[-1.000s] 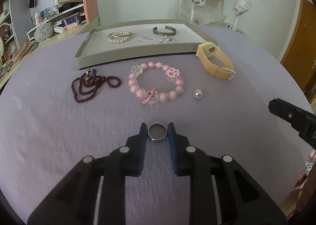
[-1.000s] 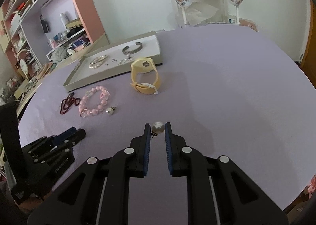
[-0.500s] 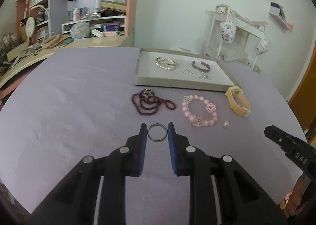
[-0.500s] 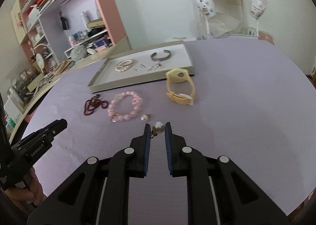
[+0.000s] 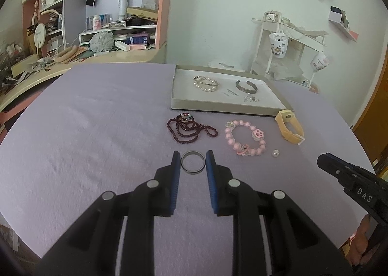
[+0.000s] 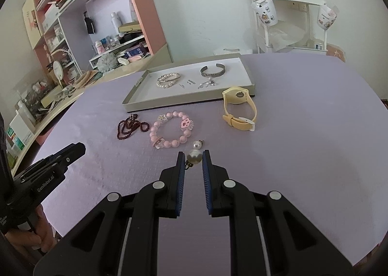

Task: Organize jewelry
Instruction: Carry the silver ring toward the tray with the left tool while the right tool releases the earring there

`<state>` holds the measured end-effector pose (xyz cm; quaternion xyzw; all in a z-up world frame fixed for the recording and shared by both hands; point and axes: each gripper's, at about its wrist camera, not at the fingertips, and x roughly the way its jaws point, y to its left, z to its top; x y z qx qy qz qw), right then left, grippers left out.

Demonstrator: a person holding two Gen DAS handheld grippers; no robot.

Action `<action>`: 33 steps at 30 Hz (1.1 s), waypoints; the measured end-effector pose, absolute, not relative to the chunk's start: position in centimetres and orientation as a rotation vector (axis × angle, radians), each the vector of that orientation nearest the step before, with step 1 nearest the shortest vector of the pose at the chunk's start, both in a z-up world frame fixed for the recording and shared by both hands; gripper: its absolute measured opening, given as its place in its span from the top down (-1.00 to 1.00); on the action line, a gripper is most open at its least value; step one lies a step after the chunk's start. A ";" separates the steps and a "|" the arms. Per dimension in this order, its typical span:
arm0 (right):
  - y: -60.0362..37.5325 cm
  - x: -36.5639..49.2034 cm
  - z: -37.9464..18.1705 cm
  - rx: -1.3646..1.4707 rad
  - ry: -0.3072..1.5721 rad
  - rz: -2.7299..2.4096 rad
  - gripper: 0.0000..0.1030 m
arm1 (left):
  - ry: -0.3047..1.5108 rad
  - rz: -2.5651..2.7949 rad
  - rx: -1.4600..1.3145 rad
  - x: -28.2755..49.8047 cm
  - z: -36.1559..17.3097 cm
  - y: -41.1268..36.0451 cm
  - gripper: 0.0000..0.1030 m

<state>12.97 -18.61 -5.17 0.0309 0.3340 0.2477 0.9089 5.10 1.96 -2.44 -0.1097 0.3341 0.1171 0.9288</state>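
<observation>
My left gripper [image 5: 193,161] is shut on a silver ring [image 5: 193,162], held above the purple table. My right gripper [image 6: 193,157] is shut on a pearl earring [image 6: 194,157], also off the table. A second pearl earring [image 6: 197,145] lies just beyond it, seen too in the left wrist view as a small pearl earring [image 5: 276,153]. Ahead lie a dark red bead necklace [image 5: 189,128], a pink bead bracelet [image 5: 246,139] and a yellow watch [image 5: 289,127]. The flat box [image 5: 218,106] holds a pearl bracelet [image 5: 205,81], a silver cuff [image 5: 246,85] and small earrings [image 5: 251,99].
The right gripper's body [image 5: 351,184] shows at the right edge of the left wrist view; the left gripper's body [image 6: 46,169] and a hand [image 6: 31,234] show at the lower left of the right wrist view. A cluttered desk [image 5: 60,58] and a white rack [image 5: 286,41] stand behind the table.
Both grippers have pulled back and risen with their pieces, so the jewellery and box look farther off. The left view swung left, shifting everything toward the right.
</observation>
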 end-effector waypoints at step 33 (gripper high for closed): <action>-13.2 27.0 1.6 0.011 0.601 0.485 0.70 | 0.575 0.128 -0.253 18.9 4.1 6.1 0.58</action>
